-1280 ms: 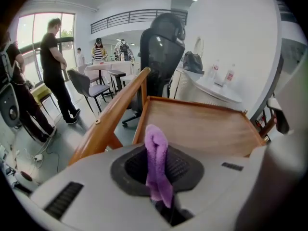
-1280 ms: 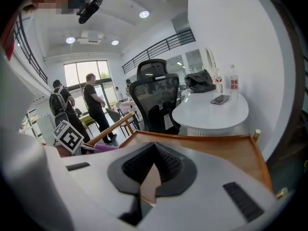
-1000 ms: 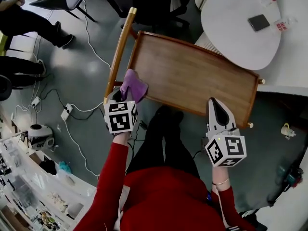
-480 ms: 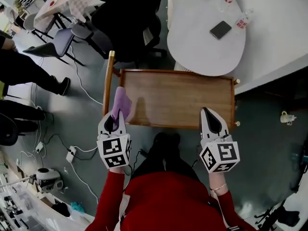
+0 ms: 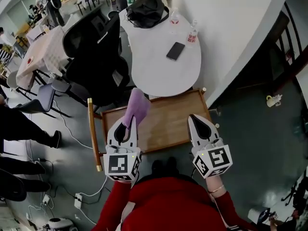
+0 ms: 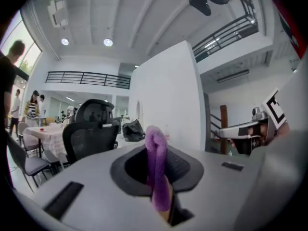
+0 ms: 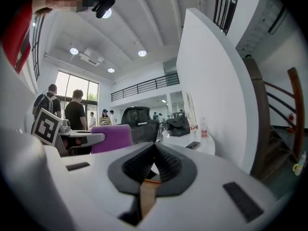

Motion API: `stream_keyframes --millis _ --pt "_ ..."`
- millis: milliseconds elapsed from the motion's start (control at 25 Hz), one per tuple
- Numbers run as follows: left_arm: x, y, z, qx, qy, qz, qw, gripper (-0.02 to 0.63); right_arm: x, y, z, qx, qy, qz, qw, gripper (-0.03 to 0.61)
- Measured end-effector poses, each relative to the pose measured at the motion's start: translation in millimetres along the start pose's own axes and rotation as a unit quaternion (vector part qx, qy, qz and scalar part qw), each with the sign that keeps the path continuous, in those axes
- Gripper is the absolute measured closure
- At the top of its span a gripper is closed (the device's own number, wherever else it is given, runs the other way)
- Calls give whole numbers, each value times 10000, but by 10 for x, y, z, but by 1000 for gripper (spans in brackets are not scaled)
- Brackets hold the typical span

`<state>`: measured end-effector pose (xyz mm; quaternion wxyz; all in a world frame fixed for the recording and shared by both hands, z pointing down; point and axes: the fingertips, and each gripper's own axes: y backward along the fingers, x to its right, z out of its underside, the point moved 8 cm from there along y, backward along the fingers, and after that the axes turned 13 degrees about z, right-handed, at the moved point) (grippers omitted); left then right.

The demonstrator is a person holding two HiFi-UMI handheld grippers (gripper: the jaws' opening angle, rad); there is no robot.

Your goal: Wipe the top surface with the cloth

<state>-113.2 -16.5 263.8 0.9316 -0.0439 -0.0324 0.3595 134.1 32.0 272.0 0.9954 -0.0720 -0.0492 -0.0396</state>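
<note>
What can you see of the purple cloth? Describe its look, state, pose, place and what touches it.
The purple cloth looks soft and fleecy, folded into a thick strip. The left gripper is shut on its lower end; the rest sticks out beyond the tips. In the head view it lies over the left part of the wooden top; whether it touches the wood cannot be told.

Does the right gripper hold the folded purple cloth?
No, the folded purple cloth stands clamped in the left gripper, while the right gripper is shut on nothing.
</note>
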Motion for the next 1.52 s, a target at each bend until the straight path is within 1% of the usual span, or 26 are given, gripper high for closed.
stream_keyframes --millis 120,240,520,880,1160,1360,1520 --pt "160 -197 -12 108 -59 390 9992 560 43 2 -21 163 -135 55 9998 566" --pt "322 -294 52 120 -79 664 9977 560 37 4 17 201 -272 -56 9994 566" --pt "583 -240 125 83 -69 984 9951 560 -74 66 70 235 -300 -274 9989 568" --pt "568 -283 154 30 23 946 9955 560 -74 3 77 337 -182 -368 9986 568" --pt "592 -249 161 -2 71 970 9953 560 -88 35 85 300 -288 -378 9984 568" --pt "535 -217 76 61 31 906 9959 560 -157 13 -29 385 -197 -444 9981 568" --pt "597 -237 117 10 2 915 9958 560 -91 48 60 358 -257 -420 9981 568"
